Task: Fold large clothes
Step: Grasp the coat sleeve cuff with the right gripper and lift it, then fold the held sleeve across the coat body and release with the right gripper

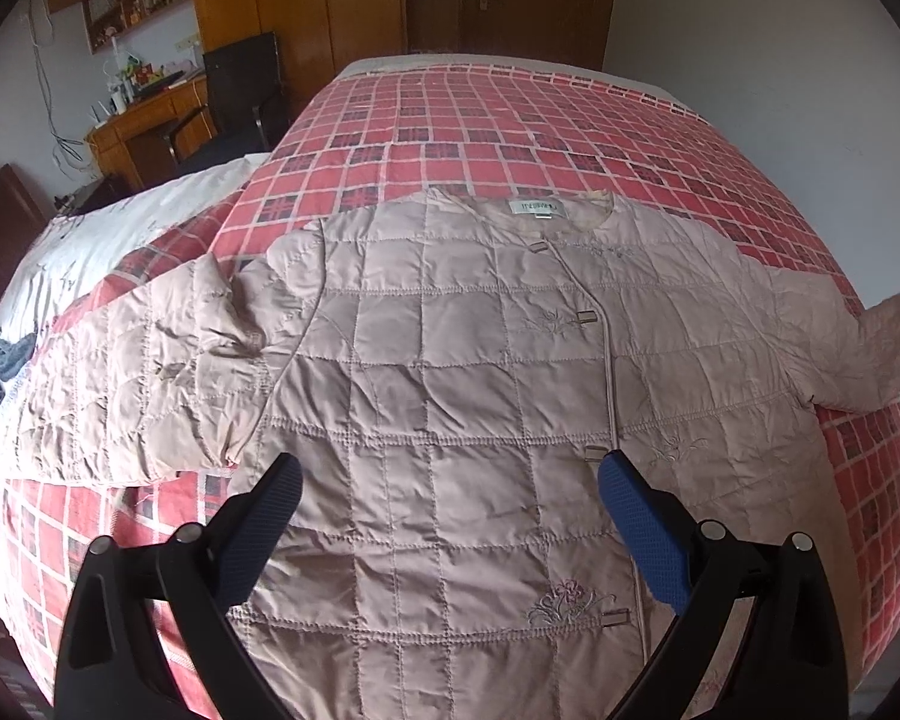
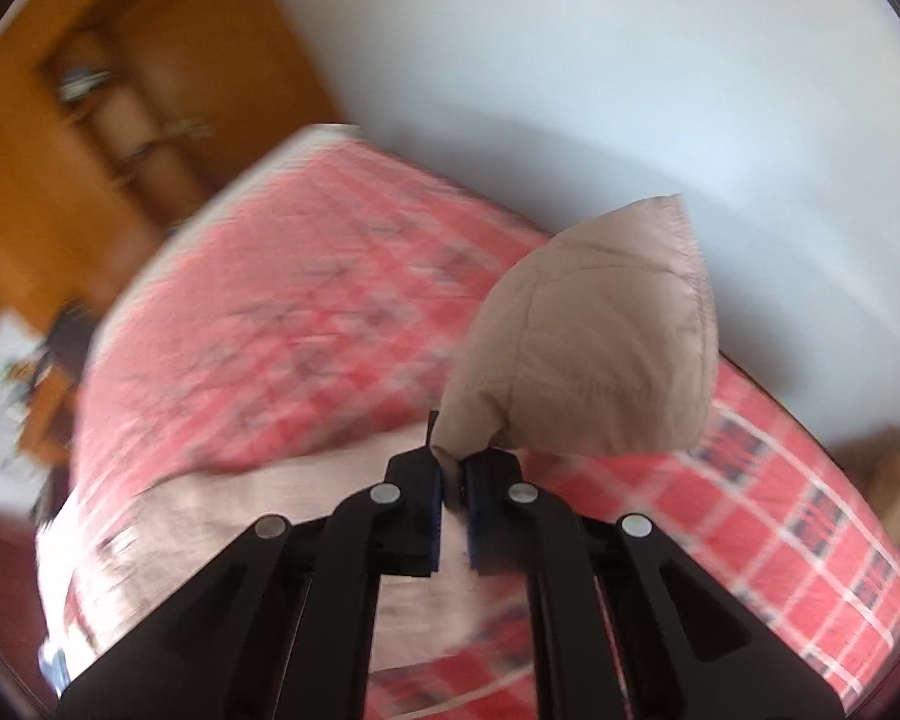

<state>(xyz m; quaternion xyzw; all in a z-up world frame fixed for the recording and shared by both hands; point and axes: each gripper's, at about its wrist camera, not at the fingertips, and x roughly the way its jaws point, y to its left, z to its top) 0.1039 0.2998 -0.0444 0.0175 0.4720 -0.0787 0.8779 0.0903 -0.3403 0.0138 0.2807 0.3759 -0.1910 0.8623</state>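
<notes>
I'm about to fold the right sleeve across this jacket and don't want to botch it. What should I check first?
1. Right gripper shut on the sleeve cuff: ok.
2. Cuff lifted off the bedspread: ok.
3. Left gripper open and holding nothing: ok.
4. Jacket body lies flat, front up: ok.
5. Left sleeve smooth: not ok, it is bunched near the shoulder.
6. Grip depth on the cuff: cannot tell.
</notes>
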